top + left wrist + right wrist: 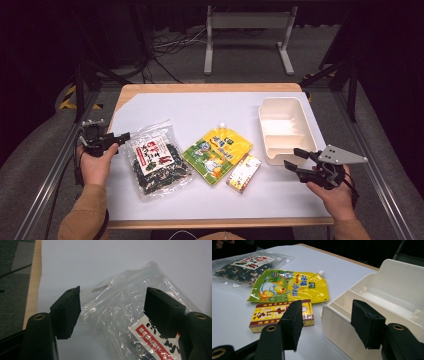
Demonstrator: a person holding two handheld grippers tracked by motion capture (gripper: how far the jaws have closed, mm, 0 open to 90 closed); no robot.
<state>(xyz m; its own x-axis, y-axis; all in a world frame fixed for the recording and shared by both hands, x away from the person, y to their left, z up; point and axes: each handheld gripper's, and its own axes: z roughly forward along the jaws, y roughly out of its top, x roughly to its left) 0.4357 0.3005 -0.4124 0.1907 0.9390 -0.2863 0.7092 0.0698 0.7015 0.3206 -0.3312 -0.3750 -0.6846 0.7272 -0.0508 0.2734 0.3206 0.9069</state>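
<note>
A clear bag of dark seaweed snack [157, 160] with a red-and-white label lies at the table's left. My left gripper [122, 137] is open at the bag's upper left corner; in the left gripper view the bag's crinkled sealed end [125, 302] lies between the jaws [112, 307], and the pads do not press on it. A yellow spouted pouch [217, 152] and a small yellow-and-red box [243, 172] lie mid-table. My right gripper [291, 157] stands open and empty by the near left corner of a white divided tray [282, 100].
In the right gripper view the tray's near wall [339, 330] is right in front of the gripper [325, 315], with the box [274, 313] and pouch [289, 286] to its left. A white sheet [200, 107] covers the wooden table. A metal frame stands on the floor beyond.
</note>
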